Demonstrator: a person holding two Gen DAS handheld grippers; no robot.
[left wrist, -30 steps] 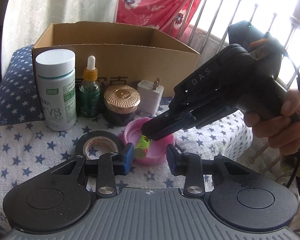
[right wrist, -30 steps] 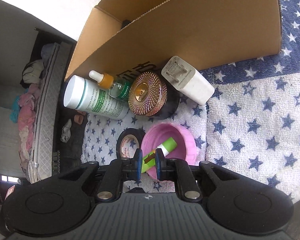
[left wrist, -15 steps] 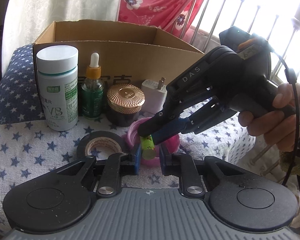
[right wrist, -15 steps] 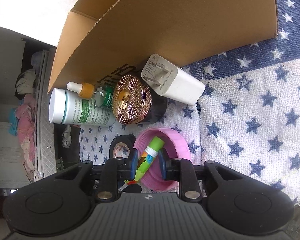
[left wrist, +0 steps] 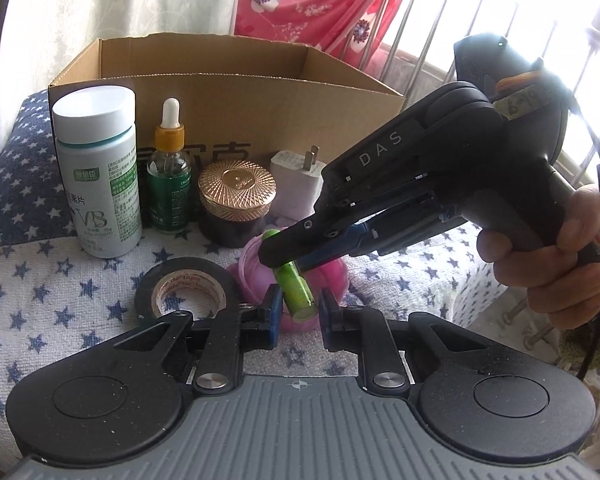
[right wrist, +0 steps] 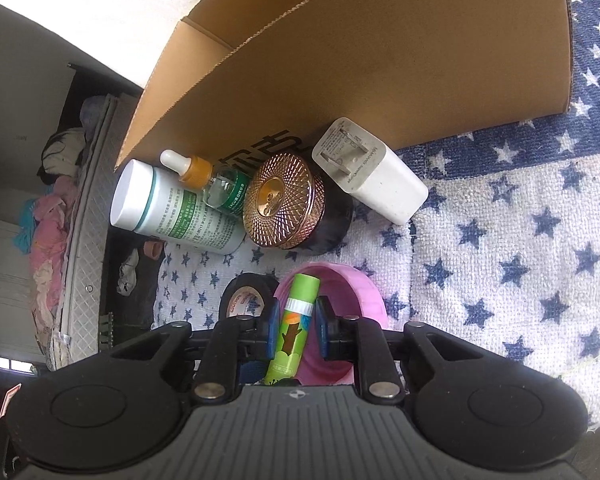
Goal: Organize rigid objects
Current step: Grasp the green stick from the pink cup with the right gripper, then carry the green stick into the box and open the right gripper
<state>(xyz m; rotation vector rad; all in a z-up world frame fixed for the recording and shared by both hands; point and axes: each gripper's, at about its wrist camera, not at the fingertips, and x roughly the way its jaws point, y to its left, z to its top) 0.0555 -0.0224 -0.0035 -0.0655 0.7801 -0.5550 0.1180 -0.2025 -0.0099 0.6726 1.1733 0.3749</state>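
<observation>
A green lip-balm tube (left wrist: 296,292) stands tilted over a pink lid (left wrist: 334,276) on the star-patterned cloth. My left gripper (left wrist: 299,314) is shut on the tube's lower end. From the right, my right gripper (left wrist: 286,258), held by a hand (left wrist: 548,264), reaches in and clamps the same tube higher up. In the right wrist view the tube (right wrist: 296,320) runs between that gripper's (right wrist: 296,322) blue pads; its jaws are closing and the pads touch the tube. The pink lid (right wrist: 366,292) lies just beyond.
An open cardboard box (left wrist: 260,92) stands behind. Along its front wall are a white pill bottle (left wrist: 98,184), a green dropper bottle (left wrist: 170,184), a dark jar with a gold lid (left wrist: 236,196) and a white charger (left wrist: 296,176). A black tape roll (left wrist: 184,288) lies left of the lid.
My left gripper's jaws went from wide apart to shut around the tube's lower end. The right gripper raised the tube out of the pink lid and turned it more upright.
</observation>
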